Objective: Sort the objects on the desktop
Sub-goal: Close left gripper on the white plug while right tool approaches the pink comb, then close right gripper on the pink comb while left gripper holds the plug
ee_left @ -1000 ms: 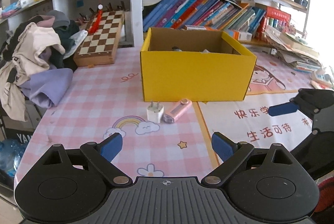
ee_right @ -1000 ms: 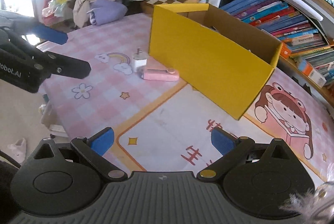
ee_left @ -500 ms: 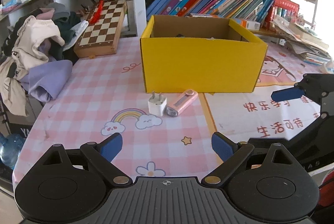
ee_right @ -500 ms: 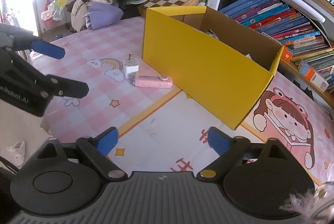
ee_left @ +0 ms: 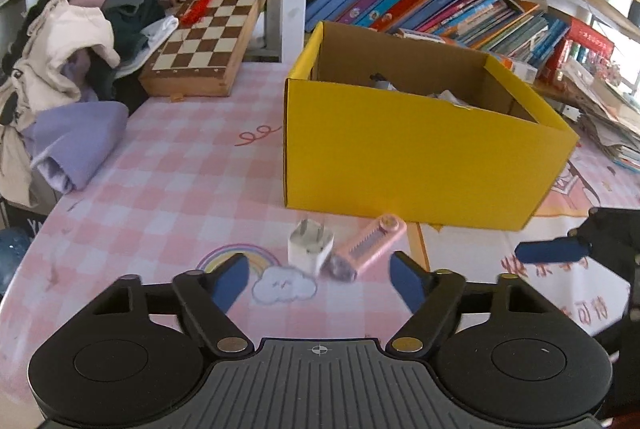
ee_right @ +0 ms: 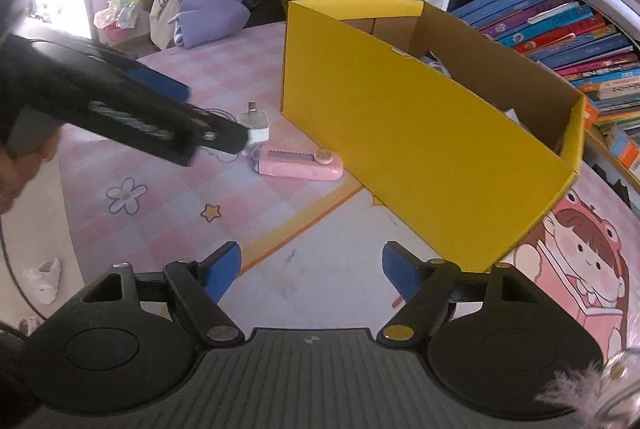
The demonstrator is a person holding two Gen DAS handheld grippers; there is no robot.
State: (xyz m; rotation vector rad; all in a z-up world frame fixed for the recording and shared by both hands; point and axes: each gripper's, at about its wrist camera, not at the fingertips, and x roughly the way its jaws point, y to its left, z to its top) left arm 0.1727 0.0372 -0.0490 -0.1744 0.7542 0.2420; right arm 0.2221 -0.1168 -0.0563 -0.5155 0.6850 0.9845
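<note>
A white plug charger (ee_left: 310, 247) and a pink pocket-sized gadget (ee_left: 368, 245) lie side by side on the pink check tablecloth, just in front of the open yellow box (ee_left: 420, 157). My left gripper (ee_left: 320, 281) hovers just short of them. Its jaws are closing and press on nothing. In the right wrist view the left gripper (ee_right: 210, 115) reaches in from the left, one fingertip beside the charger (ee_right: 256, 121). My right gripper (ee_right: 311, 267) hangs over the printed mat before the box (ee_right: 400, 133), jaws closing slightly with nothing between them.
A folded chessboard (ee_left: 208, 41) leans behind the box on the left. A heap of clothes (ee_left: 68, 89) covers the table's left edge. Slanted books (ee_left: 440, 9) and paper stacks (ee_left: 608, 125) fill the shelf and the right. Several small items lie inside the box.
My left gripper came forward and down onto the charger and pink gadget, its jaws narrowing. My right gripper edged toward the box and narrowed a little.
</note>
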